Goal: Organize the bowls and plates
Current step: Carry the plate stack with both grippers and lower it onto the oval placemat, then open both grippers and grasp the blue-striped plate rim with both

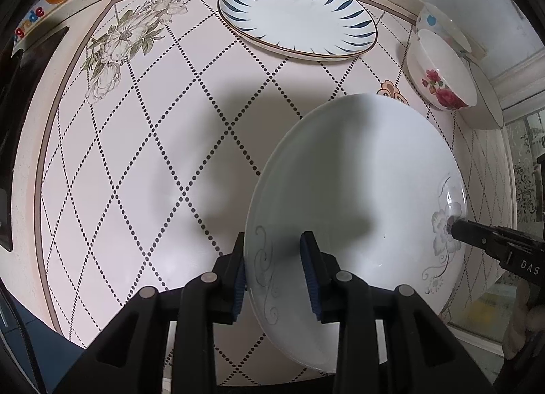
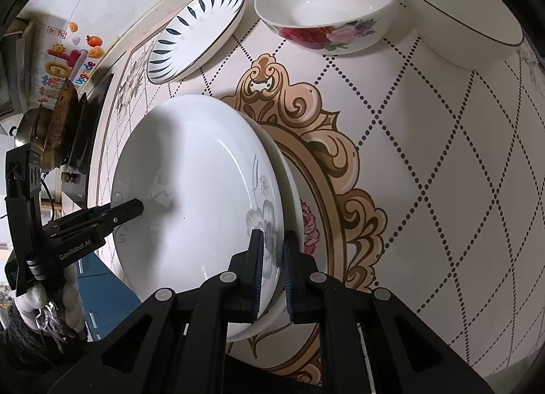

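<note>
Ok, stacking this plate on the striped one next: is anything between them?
Nothing visible: only bare tablecloth lies between the plate and the striped plate. The bowls stand off to the right.
</note>
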